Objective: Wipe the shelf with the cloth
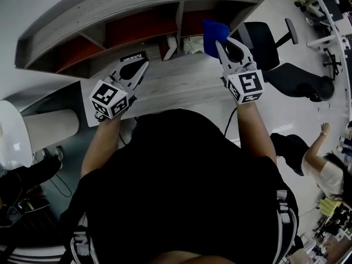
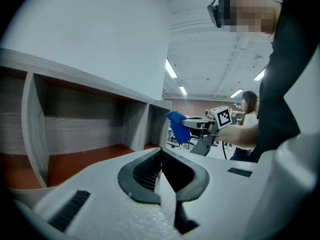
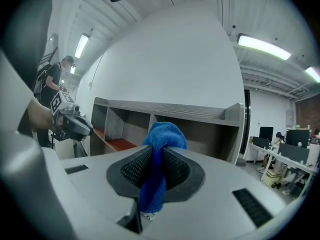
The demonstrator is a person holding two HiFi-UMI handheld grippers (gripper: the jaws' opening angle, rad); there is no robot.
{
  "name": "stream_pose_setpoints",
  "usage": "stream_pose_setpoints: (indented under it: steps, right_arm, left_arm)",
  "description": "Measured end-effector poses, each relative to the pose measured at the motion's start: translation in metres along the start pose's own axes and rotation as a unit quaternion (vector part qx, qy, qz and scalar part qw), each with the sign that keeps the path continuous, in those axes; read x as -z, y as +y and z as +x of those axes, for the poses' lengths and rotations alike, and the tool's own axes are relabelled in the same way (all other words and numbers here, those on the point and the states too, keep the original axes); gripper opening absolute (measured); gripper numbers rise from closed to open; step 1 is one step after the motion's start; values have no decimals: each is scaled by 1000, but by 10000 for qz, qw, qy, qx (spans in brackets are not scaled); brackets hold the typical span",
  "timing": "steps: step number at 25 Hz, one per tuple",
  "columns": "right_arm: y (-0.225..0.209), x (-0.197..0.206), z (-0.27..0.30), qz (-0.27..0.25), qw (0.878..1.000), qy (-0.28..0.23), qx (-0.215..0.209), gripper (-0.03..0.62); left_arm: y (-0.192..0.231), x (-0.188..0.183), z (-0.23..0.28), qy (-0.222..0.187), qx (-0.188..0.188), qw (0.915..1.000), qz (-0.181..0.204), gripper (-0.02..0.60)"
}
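Observation:
The shelf is a long grey wooden unit with red-brown floors in its open compartments; it also fills the left gripper view and lies ahead in the right gripper view. My right gripper is shut on a blue cloth, held in front of the shelf's right-hand compartment. The cloth hangs bunched between the pads and also shows in the left gripper view. My left gripper hovers over the grey desktop before the shelf, jaws shut with nothing between them.
A black office chair stands right of the shelf. A person crouches on the floor at the lower right. A white rounded object sits at the left. A small black label lies on the desktop, with white items inside one compartment.

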State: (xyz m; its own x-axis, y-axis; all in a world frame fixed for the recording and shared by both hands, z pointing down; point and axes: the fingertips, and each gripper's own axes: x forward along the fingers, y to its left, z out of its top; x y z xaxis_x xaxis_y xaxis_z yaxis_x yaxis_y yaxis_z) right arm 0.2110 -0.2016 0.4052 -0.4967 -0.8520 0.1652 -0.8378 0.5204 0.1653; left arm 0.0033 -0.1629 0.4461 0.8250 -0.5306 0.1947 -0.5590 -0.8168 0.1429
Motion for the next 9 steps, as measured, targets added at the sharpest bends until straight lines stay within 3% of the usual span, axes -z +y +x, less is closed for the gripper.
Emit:
stream_pose_setpoints:
  steps: [9]
  right_arm:
    - [7, 2, -18, 163, 9994, -288, -34, 48]
  left_arm:
    - [-11, 8, 4, 84, 92, 9999, -23, 17]
